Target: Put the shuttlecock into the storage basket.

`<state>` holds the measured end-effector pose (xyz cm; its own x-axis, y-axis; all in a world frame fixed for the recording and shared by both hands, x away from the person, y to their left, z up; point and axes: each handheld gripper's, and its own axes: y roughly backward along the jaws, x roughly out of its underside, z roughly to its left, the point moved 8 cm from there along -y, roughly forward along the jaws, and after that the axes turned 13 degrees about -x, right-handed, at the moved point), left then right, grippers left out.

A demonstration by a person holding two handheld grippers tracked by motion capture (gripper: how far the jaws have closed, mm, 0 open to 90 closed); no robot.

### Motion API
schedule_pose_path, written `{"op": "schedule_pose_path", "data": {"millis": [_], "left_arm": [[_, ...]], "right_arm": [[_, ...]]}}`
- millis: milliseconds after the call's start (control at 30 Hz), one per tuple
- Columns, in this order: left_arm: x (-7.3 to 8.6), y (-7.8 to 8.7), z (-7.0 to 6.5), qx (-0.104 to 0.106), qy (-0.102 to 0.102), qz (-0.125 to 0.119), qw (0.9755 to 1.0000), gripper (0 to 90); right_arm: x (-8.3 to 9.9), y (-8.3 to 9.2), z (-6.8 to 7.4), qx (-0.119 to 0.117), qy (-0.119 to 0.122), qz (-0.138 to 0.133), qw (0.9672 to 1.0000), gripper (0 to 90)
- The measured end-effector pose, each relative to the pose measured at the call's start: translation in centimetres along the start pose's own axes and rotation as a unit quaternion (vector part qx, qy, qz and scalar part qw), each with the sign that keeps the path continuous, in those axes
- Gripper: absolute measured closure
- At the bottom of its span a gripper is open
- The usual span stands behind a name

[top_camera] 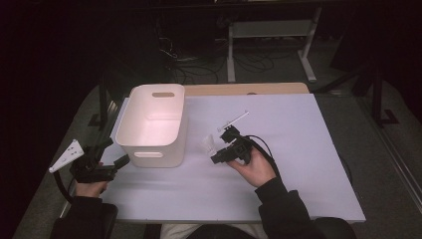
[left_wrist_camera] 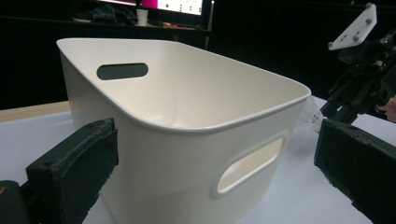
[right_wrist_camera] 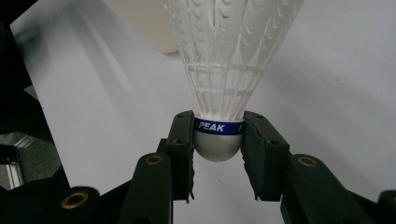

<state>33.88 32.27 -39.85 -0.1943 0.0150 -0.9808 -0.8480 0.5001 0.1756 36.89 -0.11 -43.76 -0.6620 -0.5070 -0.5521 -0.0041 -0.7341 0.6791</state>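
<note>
The one legible marking is the word "PEAK" in white capitals on a blue band around the white rounded cork of a white plastic-skirted shuttlecock (right_wrist_camera: 219, 126); a further letter after it is cut off by the jaw. The right gripper (right_wrist_camera: 217, 156) pinches this shuttlecock by the cork, one black padded jaw pressed against each side at the band, with the mesh skirt flaring away from the jaws. In the high view the same shuttlecock (top_camera: 209, 144) sits at the tip of the right gripper (top_camera: 219, 155) near the middle of the white table top (top_camera: 298, 164), its skirt pointing left towards a cream rectangular plastic bin with slot handles (top_camera: 152, 124). The bin stands upright on the left part of the table, just left of the shuttlecock and apart from it; its interior shows nothing inside. The left gripper (top_camera: 117, 162) is held at the near left corner of the bin, and in the left gripper view its jaws stand spread wide, one on each side of the bin's near corner (left_wrist_camera: 187, 140), gripping nothing. Beyond the far edge of the table lie loose dark cables on the floor (top_camera: 199, 64) and a pale metal frame (top_camera: 271, 35). A monitor screen's lit lower edge (left_wrist_camera: 180, 5) shows in the left gripper view; its text is too small to read.
</note>
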Motion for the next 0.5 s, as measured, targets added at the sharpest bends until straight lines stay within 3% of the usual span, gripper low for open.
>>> {"op": "schedule_pose_path", "data": {"millis": [500], "left_arm": [[0.0, 0.0, 0.0, 0.0, 0.001, -0.001, 1.0, 0.0]], "right_arm": [[-1.9, 2.0, 0.8, 0.006, 0.017, -0.015, 0.9997, 64.0]]}}
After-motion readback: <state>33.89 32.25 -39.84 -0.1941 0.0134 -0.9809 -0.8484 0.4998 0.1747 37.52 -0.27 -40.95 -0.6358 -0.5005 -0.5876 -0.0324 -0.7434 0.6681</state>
